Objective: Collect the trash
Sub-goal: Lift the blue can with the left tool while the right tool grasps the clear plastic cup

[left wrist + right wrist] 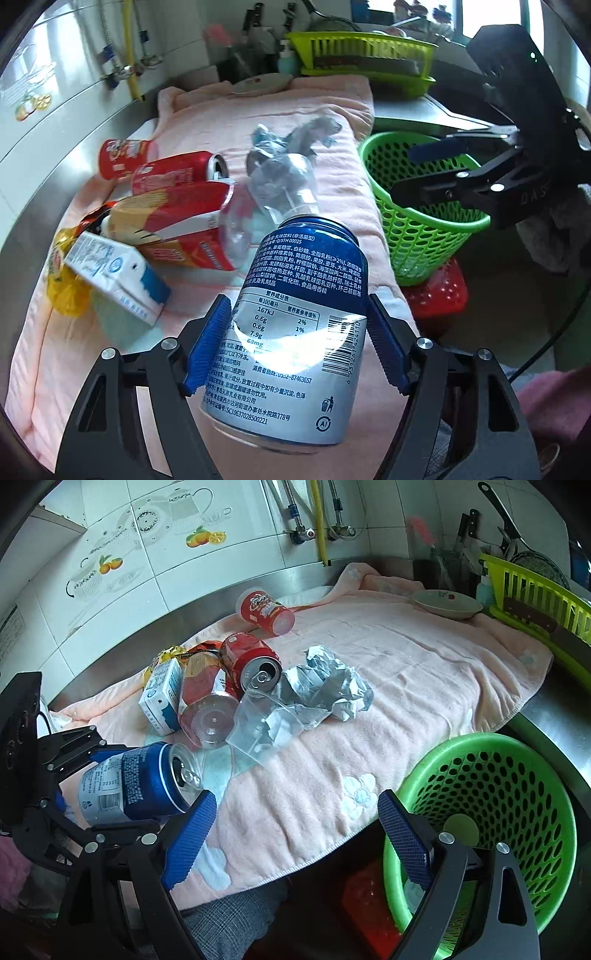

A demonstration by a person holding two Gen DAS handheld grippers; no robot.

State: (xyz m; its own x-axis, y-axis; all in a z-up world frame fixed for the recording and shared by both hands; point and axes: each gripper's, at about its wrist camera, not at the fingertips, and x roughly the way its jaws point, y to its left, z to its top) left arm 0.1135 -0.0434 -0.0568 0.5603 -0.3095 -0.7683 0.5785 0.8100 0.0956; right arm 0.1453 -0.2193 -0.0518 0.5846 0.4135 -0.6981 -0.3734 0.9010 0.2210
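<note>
My left gripper [297, 339] is shut on a blue and silver drink can [295, 332], held above the pink towel [332, 122]; the can also shows in the right wrist view [133, 781] at the left. My right gripper [295, 834] is open and empty, over the towel's near edge beside the green mesh basket [517, 794]. In the left wrist view the right gripper [424, 170] hovers over the basket [417, 229]. On the towel lie a red can [251, 661], a red snack cup [266, 611], a milk carton [162, 694], a clear plastic cup [210, 720], crumpled paper [325, 683] and a clear bag [258, 723].
A white bowl [447, 603] sits at the towel's far edge. A yellow-green dish rack [539, 594] with knives stands at the back right. A red bin [439, 291] sits under the green basket. Tiled wall and water pipes [317, 520] lie behind.
</note>
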